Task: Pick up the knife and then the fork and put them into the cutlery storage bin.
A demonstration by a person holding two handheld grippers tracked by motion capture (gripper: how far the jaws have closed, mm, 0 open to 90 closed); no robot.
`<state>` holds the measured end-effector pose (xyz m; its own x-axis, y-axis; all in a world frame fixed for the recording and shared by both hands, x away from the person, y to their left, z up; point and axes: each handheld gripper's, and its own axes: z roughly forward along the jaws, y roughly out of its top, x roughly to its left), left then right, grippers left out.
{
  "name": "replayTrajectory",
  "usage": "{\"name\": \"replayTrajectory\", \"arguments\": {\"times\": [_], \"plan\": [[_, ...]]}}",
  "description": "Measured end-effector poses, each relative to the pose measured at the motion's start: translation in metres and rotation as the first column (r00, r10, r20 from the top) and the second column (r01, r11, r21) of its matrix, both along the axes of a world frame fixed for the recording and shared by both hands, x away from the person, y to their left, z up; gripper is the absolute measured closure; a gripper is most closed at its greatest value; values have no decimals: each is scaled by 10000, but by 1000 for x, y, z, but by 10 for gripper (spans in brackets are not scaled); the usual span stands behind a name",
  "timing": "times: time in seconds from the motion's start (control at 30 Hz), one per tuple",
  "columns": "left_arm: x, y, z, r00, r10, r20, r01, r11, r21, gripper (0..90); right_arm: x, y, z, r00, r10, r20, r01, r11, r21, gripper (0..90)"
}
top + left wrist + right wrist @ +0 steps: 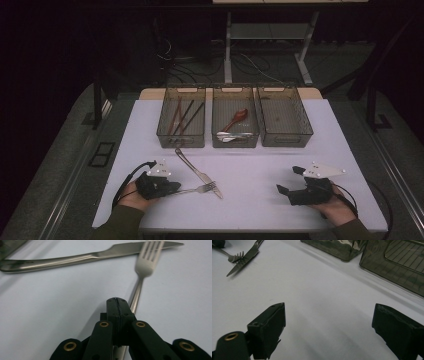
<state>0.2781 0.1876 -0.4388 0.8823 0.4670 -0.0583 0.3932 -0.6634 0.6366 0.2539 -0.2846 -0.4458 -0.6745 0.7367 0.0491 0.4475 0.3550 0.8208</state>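
Note:
A steel fork [200, 189] lies on the white table [260, 165], its tines resting across the blade of a steel knife [197, 172]. My left gripper [175, 188] is at the fork's handle end, near the table's front left. In the left gripper view the jaws [117, 301] are pressed together. The fork [146, 262] has its handle running under them just right of the seam, and I cannot tell whether they touch it. The knife [75, 258] lies beyond. My right gripper [289, 179] rests at the front right, open, with nothing between its fingers [328, 312].
Three dark see-through bins stand in a row at the back. The left bin [181, 144] holds chopsticks, and the middle bin [235, 144] a red spoon [239, 117] and a pale spoon [232, 135]. The right bin [285, 141] stands nearest my right gripper. Bare tabletop lies between the grippers.

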Motion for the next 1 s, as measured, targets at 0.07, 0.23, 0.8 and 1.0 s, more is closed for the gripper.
{"name": "replayTrajectory", "arguments": {"times": [0.07, 0.23, 0.8, 1.0], "plan": [[-3, -2, 1, 9998, -199, -69, 200, 9998, 61, 897, 0, 0, 0, 10000, -7, 5, 7, 10000, 5, 119], [-12, -11, 1, 9979, -617, -210, 618, 9981, 60, 898, 0, 0, 0, 10000, -2, 6, 2, 10000, 1, 119], [-16, -34, 4, 9996, -282, 28, 283, 9985, -474, 766, 0, 1, 0, 10000, 15, 12, -15, 10000, -54, 119], [-15, -39, -2, 9992, -400, 77, 400, 9991, -121, 802, 0, 1, 0, 10000, 21, 19, -20, 10000, -54, 119]]}}
